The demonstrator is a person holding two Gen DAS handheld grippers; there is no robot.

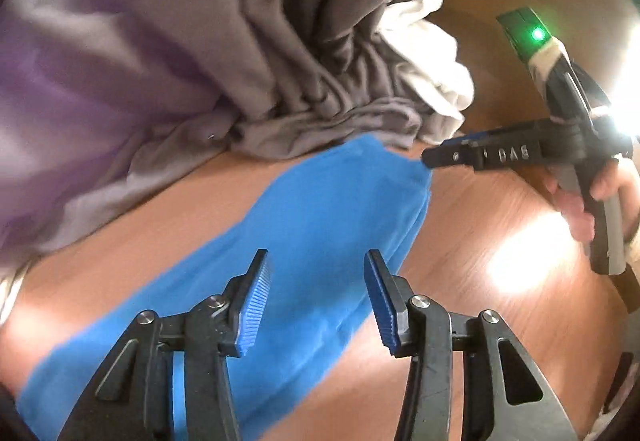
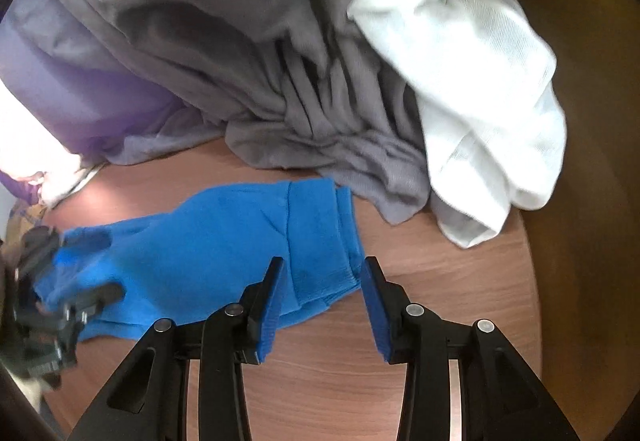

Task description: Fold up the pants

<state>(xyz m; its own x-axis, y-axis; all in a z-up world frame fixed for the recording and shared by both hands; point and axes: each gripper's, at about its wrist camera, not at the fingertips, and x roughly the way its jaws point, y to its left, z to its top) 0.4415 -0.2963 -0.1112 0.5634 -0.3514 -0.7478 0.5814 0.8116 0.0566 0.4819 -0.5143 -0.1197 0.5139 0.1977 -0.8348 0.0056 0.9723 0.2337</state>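
The blue pants (image 1: 320,209) lie flat as a long folded strip on the wooden table (image 1: 480,225). My left gripper (image 1: 317,255) hovers over the middle of the strip, open, with nothing pinched between its blue pads. In the right wrist view the blue pants (image 2: 200,241) stretch leftward. My right gripper (image 2: 324,263) stands open over their hemmed end, and its pads do not press the cloth. From the left wrist view, the right gripper (image 1: 436,157) reaches in at the strip's far corner, held by a hand (image 1: 580,209). The left gripper (image 2: 80,265) shows blurred over the other end.
A crumpled grey garment (image 2: 248,41) is heaped just behind the pants, with a white cloth (image 2: 472,81) draped on its right side and purple fabric (image 2: 80,89) on the left. The rounded table edge (image 2: 528,241) runs close on the right. Glare spots mark the wood (image 1: 528,253).
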